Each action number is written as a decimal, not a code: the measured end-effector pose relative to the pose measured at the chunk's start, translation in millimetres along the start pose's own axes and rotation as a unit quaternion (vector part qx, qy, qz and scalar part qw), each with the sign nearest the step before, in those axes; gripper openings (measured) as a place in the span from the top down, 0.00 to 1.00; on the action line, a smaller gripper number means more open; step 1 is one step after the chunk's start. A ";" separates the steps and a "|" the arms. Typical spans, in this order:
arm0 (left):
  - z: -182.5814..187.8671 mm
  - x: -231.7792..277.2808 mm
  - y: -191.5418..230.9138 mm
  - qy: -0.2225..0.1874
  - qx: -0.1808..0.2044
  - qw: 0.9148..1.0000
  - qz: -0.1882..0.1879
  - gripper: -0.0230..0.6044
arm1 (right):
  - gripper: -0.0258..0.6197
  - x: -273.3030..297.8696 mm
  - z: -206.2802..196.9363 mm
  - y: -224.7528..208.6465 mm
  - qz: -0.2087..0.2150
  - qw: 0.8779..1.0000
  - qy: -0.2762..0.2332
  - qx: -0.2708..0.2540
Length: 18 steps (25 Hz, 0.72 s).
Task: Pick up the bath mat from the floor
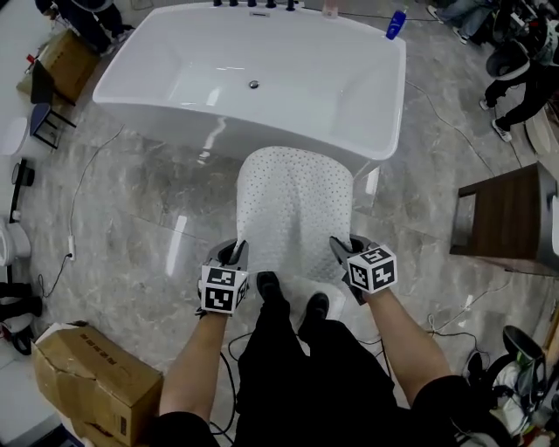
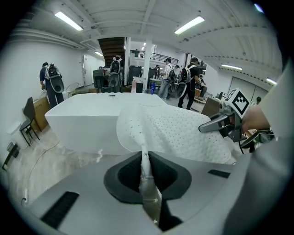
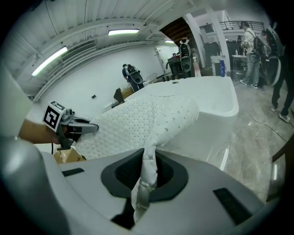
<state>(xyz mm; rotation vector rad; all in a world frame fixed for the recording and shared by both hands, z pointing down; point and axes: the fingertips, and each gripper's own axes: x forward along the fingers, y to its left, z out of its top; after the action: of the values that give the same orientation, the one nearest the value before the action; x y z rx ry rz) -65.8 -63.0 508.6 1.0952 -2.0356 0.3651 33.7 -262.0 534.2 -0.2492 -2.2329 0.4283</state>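
Two grippers, left gripper [image 1: 234, 254] and right gripper [image 1: 342, 250]: the jaws of each are closed on one near corner of one white, dimpled rubber bath mat [image 1: 295, 205]. The mat is held up over the grey marble floor [image 1: 131, 209], before one white freestanding bathtub [image 1: 166, 83]. One brown cardboard box [image 1: 92, 375] is at lower left.

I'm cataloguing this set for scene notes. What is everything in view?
bath mat: one, white, lifted before the tub
bathtub: one, white, ahead
bottle: one, blue, tub's far right corner
cardboard boxes: two, brown, floor, near left and far left
wooden stand: one, dark brown, right
bystanders: several, dark clothes, background
left gripper: one, grey, shut on the bath mat's left corner
right gripper: one, grey, shut on the bath mat's right corner
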 end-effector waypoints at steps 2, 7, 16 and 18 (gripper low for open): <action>3.0 -14.6 -11.2 -0.008 -0.007 1.000 0.003 0.91 | 0.90 -20.8 -2.2 2.1 -0.001 1.000 -0.009 0.010; 11.1 -44.9 -36.5 -0.027 -0.020 0.999 0.018 0.91 | 0.90 -66.9 -8.0 8.5 -0.003 0.999 -0.036 0.028; 30.2 -89.1 -97.7 -0.047 -0.044 0.998 0.007 0.91 | 0.90 -136.6 -8.6 11.7 0.005 0.997 -0.067 0.041; 38.3 -98.0 -100.5 -0.055 -0.047 0.997 0.011 0.91 | 0.90 -145.6 -3.9 14.3 0.009 0.997 -0.074 0.037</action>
<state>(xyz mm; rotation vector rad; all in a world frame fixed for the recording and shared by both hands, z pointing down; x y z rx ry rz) 27.4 -87.0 399.5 1.0569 -2.1405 0.2228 130.0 -294.1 428.7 -0.2050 -2.3542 0.5547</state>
